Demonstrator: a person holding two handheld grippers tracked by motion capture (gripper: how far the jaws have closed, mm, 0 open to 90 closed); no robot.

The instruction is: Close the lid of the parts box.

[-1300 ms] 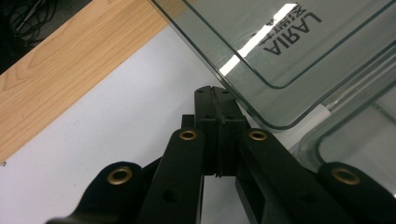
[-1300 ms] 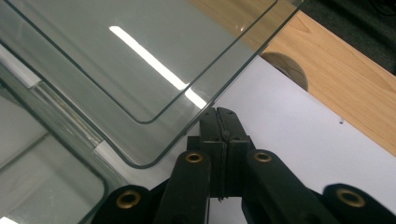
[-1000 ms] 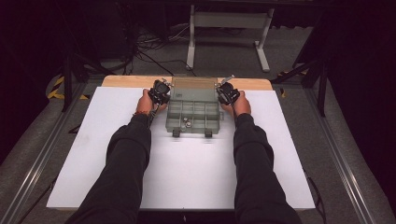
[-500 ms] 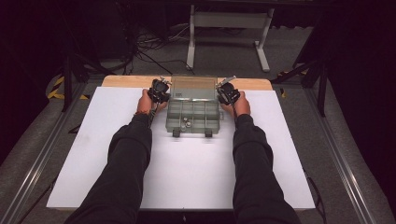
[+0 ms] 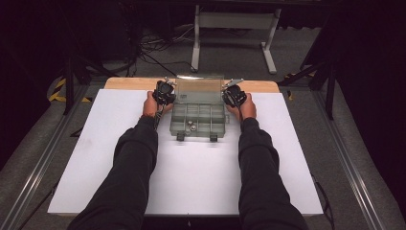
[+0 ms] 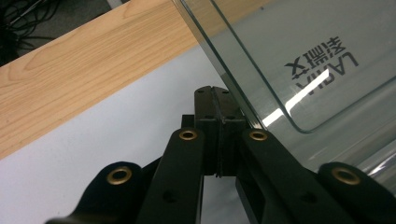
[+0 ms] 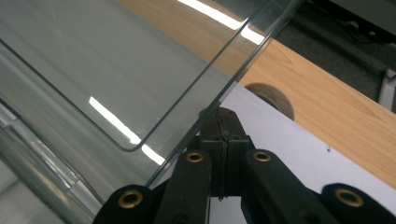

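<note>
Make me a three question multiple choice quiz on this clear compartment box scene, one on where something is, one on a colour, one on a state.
1. Where does the clear box sit on the white table cover?
A. near the far edge
B. at the person's near edge
C. at the right-hand edge

2. What colour is the strip beyond the cover?
A. blue
B. light wood
C. red

3. How is the lid?
A. shut flat
B. lying loose on the cover
C. raised open

Answers: 1 A, the box lies by the wooden strip; 2 B, pale grain shows; 3 C, it stands up between the left gripper and right gripper, compartments uncovered.
</note>
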